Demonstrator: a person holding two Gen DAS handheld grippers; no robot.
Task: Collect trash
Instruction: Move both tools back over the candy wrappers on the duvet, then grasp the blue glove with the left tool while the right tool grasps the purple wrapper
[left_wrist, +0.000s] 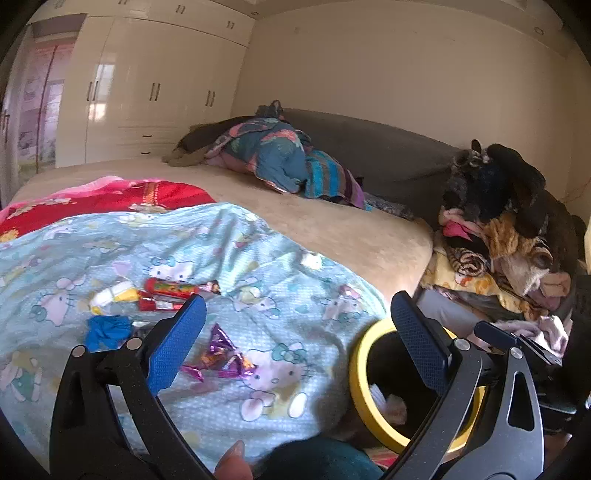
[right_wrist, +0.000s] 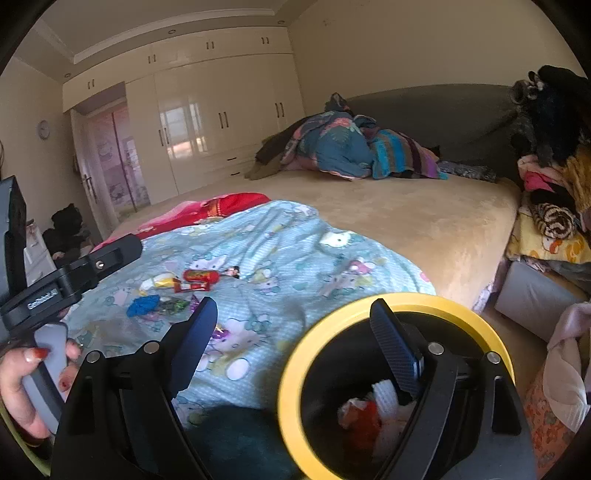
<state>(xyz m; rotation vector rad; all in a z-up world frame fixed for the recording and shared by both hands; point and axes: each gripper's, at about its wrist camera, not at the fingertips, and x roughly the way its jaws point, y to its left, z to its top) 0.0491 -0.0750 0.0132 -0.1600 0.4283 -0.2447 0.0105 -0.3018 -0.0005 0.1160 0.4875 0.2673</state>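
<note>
Both the left claw (left_wrist: 295, 317) and right claw (right_wrist: 295, 325) gape empty. Candy wrappers (right_wrist: 192, 280) lie on the Hello Kitty blanket (right_wrist: 295, 243); the yellow-rimmed bin (right_wrist: 295, 369) beside the bed holds trash. Wrapper print is unreadable.

The left claw (left_wrist: 297, 332) points forward and a little downward, its two blue-padded fingers (left_wrist: 177, 343) spread wide with nothing pressed between them. A fingertip of the person shows at the bottom edge of the left wrist view. The right claw (right_wrist: 291, 339) also tilts slightly downward; its jaws are opening, and no object sits between the pads. In the right wrist view the person's left hand (right_wrist: 26, 384), with red-painted nails, wraps around the grey handle of the other claw at the lower left.
</note>
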